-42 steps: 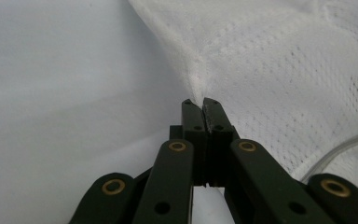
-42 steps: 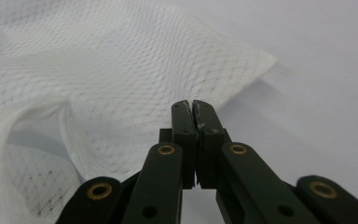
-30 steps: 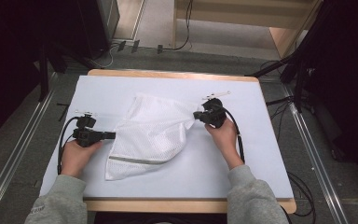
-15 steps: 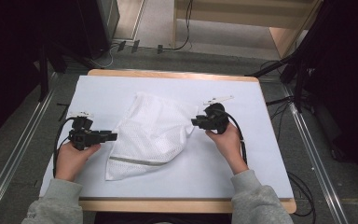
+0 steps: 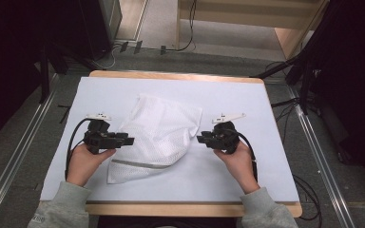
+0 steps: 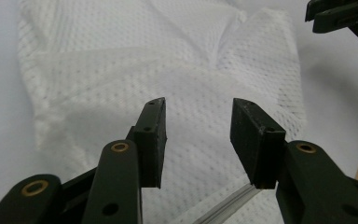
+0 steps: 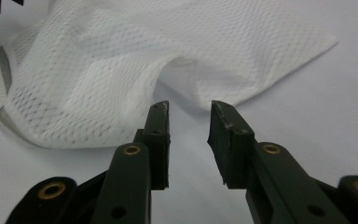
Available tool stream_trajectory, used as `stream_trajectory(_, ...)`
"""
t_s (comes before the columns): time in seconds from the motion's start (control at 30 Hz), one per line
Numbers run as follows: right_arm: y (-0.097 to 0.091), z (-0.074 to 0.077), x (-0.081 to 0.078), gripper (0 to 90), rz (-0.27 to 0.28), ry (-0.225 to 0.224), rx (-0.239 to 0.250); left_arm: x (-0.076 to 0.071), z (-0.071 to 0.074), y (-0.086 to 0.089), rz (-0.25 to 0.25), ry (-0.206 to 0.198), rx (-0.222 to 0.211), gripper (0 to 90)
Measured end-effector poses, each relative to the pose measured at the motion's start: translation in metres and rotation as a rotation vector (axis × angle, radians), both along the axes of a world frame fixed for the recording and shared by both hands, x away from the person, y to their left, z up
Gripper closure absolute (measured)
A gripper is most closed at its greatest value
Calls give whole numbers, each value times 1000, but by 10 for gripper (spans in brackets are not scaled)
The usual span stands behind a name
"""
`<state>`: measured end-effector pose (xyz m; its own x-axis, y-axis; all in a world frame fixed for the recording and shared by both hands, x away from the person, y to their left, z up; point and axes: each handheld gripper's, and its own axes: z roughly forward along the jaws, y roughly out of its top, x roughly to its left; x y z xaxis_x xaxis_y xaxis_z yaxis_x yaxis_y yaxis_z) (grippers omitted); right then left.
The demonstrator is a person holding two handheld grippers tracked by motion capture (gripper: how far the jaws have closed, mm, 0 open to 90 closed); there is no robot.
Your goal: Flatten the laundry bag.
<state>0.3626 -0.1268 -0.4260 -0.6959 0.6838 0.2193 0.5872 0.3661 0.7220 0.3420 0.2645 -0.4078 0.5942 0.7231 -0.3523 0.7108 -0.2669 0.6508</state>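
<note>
I'm watching from above, looking forward and down over the whole table [image 5: 275,118]. My two gripper cameras are facing inward, low and close, both sharing the white mesh bag [image 5: 159,135].

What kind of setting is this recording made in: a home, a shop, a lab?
Most likely a lab or data-collection workstation. A wooden table covered with a white sheet stands between metal floor rails, loose black cables run across the grey floor, and just a white mesh laundry bag is laid out.
</note>
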Motion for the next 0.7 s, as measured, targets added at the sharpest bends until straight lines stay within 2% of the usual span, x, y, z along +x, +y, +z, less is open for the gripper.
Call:
stream_trajectory(0.17,5,-5,-10,747,29,8,-18,3,0,-17,-40,-3,5,583)
stream_trajectory(0.37,10,-11,-12,809,26,26,-29,7,-2,-36,-85,-3,16,643)
stream_trajectory(0.5,14,-18,-10,838,22,49,-24,14,-6,-44,-96,-11,16,728)
stream_trajectory(0.6,16,-21,-6,869,8,35,-27,22,-12,-47,-105,6,16,815)
stream_trajectory(0.7,18,-26,2,885,-9,40,-18,28,-20,-50,-106,20,65,856)
